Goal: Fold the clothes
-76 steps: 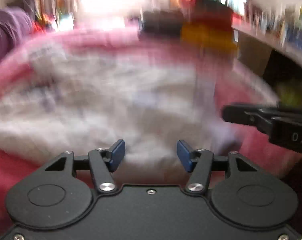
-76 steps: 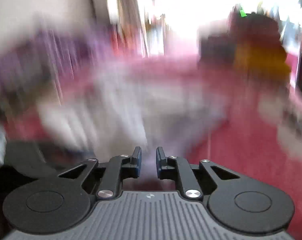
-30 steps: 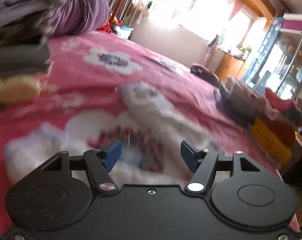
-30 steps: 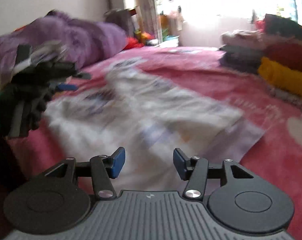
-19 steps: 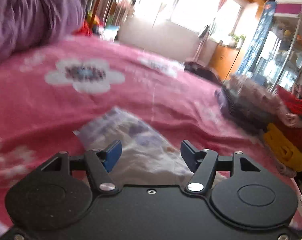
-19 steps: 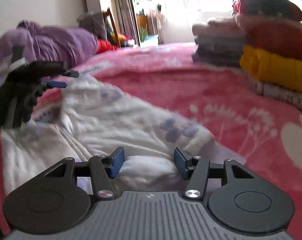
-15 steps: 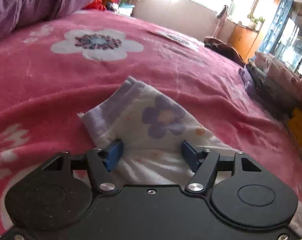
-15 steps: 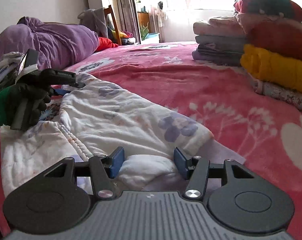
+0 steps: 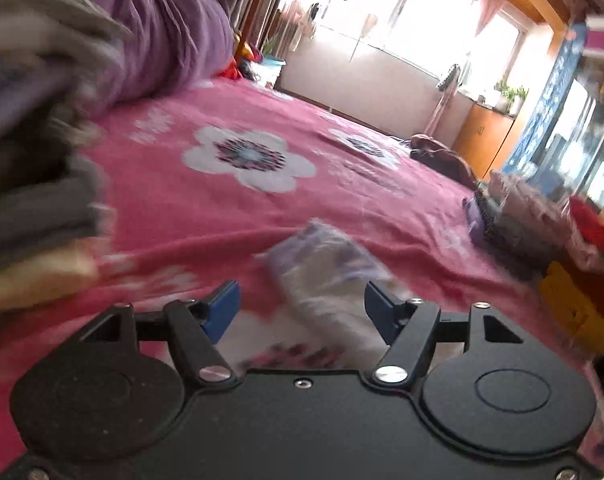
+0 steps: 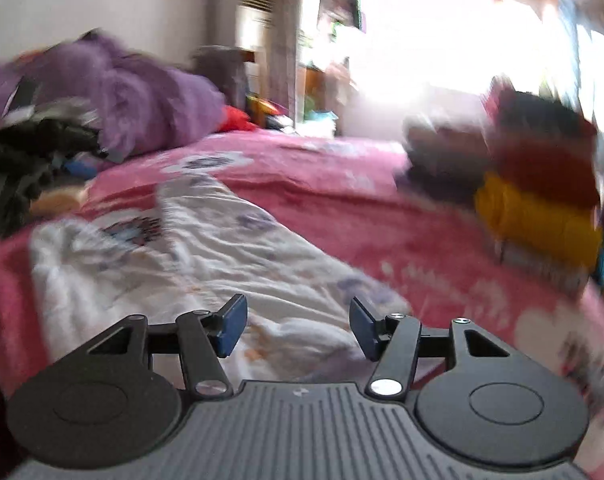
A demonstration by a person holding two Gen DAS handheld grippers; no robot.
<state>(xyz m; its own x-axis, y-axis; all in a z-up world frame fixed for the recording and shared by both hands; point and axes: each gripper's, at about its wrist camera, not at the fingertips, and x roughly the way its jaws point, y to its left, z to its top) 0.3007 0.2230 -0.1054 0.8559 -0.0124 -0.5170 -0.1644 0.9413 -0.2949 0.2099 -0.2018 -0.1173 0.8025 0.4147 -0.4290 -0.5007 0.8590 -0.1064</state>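
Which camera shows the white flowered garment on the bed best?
The right wrist view: the white flowered garment spreads across the pink bedspread, mostly visible. The left wrist view shows only one blurred end of it.

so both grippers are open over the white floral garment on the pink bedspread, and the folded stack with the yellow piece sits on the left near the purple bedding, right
Not quite. Both the left gripper and right gripper are open over the white floral garment on the pink bedspread, but the right wrist view shows the folded stack on the right, across from the purple bedding.
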